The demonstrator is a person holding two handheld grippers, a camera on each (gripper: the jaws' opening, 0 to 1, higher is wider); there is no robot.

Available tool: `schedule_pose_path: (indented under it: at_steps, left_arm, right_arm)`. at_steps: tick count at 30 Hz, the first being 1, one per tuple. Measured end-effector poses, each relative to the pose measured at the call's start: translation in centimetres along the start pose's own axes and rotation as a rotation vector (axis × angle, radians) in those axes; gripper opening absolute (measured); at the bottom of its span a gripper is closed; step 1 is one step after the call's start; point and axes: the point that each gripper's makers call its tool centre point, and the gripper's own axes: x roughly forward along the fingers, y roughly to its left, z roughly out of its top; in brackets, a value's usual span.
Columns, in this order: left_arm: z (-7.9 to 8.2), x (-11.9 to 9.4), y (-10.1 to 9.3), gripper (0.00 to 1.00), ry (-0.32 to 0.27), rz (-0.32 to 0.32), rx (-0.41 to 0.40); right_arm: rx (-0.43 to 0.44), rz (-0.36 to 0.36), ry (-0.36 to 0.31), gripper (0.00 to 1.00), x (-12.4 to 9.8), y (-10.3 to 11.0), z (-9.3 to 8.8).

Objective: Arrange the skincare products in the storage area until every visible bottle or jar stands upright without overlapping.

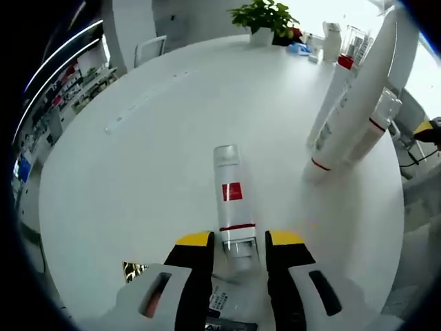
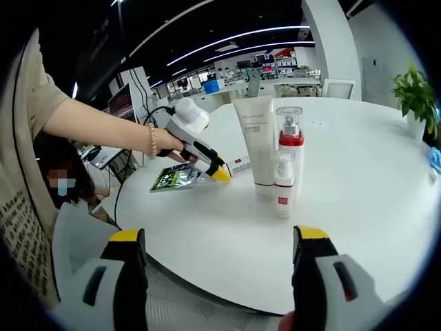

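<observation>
Small bottle (image 1: 231, 200) (red label, lying flat on white bench (image 1: 138, 172)) gripped at cap end by left gripper (image 1: 239, 243), jaws closed on it. Right gripper (image 2: 220, 238) held wide open, nothing held. Tube (image 2: 253, 141) and pump bottle (image 2: 289, 141) seen upright, close together mid-bench.

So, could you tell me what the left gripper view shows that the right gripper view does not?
Left gripper view: a white cylindrical bottle with a red square label lying flat between the left claw's tips. Right gripper view: the open right claw and a person's hand carrying the left claw. Shared: the round white table, the upright tall white tube with red-banded white bottles beside it, and the green potted plant.
</observation>
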Motion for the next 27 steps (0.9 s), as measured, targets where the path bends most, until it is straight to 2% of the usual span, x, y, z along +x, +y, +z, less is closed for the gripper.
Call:
schedule_pose_path:
  at_steps: [5, 9, 16, 27]
  left_arm:
    - [0.1, -0.1, 0.1, 0.23, 0.000, 0.002, -0.001]
    - [0.3, -0.1, 0.1, 0.16, 0.002, 0.001, 0.005]
    - [0.1, -0.5, -0.3, 0.15, 0.014, -0.017, -0.021]
    - [-0.3, -3.1, -1.2, 0.15, 0.025, -0.046, 0.057]
  right_arm:
    - [0.000, 0.000, 0.003, 0.88, 0.0, 0.0, 0.0]
    - [-0.001, 0.000, 0.005, 0.88, 0.0, 0.0, 0.0]
    - [-0.004, 0.002, 0.007, 0.88, 0.1, 0.1, 0.0]
    - [-0.022, 0.018, 0.004, 0.88, 0.1, 0.1, -0.1]
